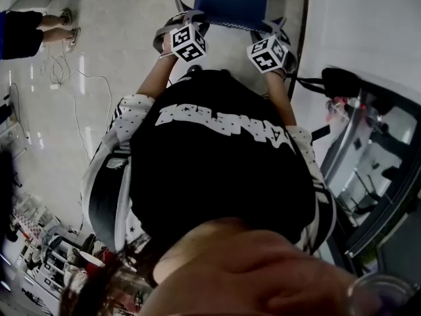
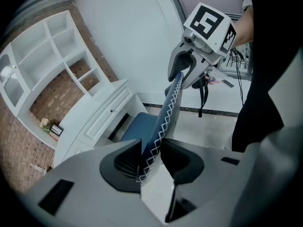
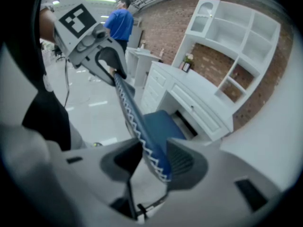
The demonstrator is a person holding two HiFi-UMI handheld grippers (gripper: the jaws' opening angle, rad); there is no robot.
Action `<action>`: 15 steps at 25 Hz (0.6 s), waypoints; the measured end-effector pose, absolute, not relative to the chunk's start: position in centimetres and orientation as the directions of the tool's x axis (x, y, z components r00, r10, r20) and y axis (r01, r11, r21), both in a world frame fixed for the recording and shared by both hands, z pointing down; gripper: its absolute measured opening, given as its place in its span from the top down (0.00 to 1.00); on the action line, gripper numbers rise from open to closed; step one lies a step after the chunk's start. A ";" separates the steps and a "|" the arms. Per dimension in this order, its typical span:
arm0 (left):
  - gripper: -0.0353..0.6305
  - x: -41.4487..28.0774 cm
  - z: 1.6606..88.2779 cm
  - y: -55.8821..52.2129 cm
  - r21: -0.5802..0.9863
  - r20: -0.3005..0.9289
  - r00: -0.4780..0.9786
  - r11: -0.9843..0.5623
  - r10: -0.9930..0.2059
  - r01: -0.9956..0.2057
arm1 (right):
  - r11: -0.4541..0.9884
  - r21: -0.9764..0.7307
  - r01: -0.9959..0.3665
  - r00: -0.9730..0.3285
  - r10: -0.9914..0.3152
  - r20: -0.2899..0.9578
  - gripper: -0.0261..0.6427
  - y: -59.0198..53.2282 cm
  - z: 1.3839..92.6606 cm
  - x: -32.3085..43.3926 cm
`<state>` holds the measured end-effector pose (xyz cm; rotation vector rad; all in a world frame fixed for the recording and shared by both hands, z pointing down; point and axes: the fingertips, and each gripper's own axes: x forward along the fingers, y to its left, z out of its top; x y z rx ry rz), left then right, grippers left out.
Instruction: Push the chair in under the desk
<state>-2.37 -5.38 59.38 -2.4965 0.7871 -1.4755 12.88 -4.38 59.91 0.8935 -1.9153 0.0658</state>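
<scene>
Indoors, pale floor [image 1: 125, 38], brick wall [image 3: 161, 22], white desk [image 3: 194, 98]

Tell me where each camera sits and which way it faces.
Head view: on the person's head, looking steeply down past black shirt and forearms at left claw and right claw.
Left gripper view: on the left claw, looking along its jaws, clamped on the blue chair backrest, toward the white desk.
Right gripper view: on the right claw, jaws on that backrest, facing the desk.
Both gripper views share backrest, desk, the opposite claw.
</scene>
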 end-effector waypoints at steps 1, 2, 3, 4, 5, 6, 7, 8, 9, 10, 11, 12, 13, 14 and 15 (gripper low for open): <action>0.72 -2.3 59.4 -5.8 -0.366 0.781 0.379 -0.856 -0.496 -0.366 | 0.733 0.316 -0.602 -0.248 -0.549 0.798 0.71 -4.9 59.9 12.9; 0.72 -2.2 59.5 -6.3 -0.363 0.785 0.376 -0.857 -0.493 -0.366 | 0.736 0.316 -0.599 -0.250 -0.547 0.799 0.71 -5.4 60.0 13.0; 0.72 -2.0 59.6 -6.7 -0.364 0.785 0.373 -0.856 -0.494 -0.368 | 0.736 0.318 -0.597 -0.250 -0.548 0.798 0.71 -5.9 60.1 13.3; 0.72 -1.7 59.7 -7.1 -0.367 0.784 0.370 -0.853 -0.498 -0.371 | 0.735 0.322 -0.597 -0.249 -0.551 0.796 0.71 -6.4 60.3 13.6; 0.72 -1.5 59.7 -7.6 -0.370 0.782 0.367 -0.850 -0.503 -0.374 | 0.734 0.325 -0.596 -0.248 -0.553 0.795 0.71 -6.9 60.4 13.8; 0.72 -1.4 59.8 -8.0 -0.374 0.780 0.365 -0.847 -0.507 -0.378 | 0.736 0.327 -0.592 -0.249 -0.553 0.795 0.71 -7.4 60.4 14.0; 0.72 -1.4 59.7 -8.4 -0.376 0.779 0.363 -0.844 -0.511 -0.382 | 0.740 0.327 -0.588 -0.251 -0.551 0.796 0.71 -7.8 60.4 14.1; 0.72 -1.4 59.7 -8.7 -0.377 0.779 0.360 -0.843 -0.513 -0.384 | 0.744 0.325 -0.584 -0.252 -0.547 0.798 0.71 -8.2 60.3 14.0; 0.72 -1.5 59.7 -9.0 -0.378 0.781 0.356 -0.842 -0.513 -0.386 | 0.747 0.323 -0.581 -0.254 -0.544 0.800 0.71 -8.4 60.2 13.9; 0.72 -1.6 59.6 -9.1 -0.377 0.783 0.353 -0.842 -0.513 -0.386 | 0.749 0.323 -0.578 -0.256 -0.543 0.800 0.71 -8.5 60.1 13.8; 0.72 -1.7 59.6 -9.1 -0.378 0.784 0.350 -0.841 -0.513 -0.387 | 0.750 0.324 -0.577 -0.259 -0.545 0.798 0.71 -8.5 60.0 13.6; 0.72 -1.9 59.5 -9.2 -0.380 0.782 0.349 -0.839 -0.516 -0.389 | 0.748 0.328 -0.577 -0.263 -0.550 0.793 0.71 -8.6 59.9 13.4; 0.72 -1.9 59.4 -9.2 -0.383 0.781 0.347 -0.837 -0.520 -0.392 | 0.746 0.333 -0.576 -0.265 -0.556 0.788 0.71 -8.6 59.8 13.3; 0.72 -1.9 59.4 -9.1 -0.384 0.780 0.346 -0.835 -0.522 -0.395 | 0.744 0.338 -0.576 -0.265 -0.561 0.784 0.71 -8.6 59.7 13.4; 0.72 -1.8 59.4 -9.1 -0.385 0.779 0.345 -0.833 -0.524 -0.397 | 0.743 0.340 -0.577 -0.263 -0.563 0.784 0.71 -8.7 59.8 13.5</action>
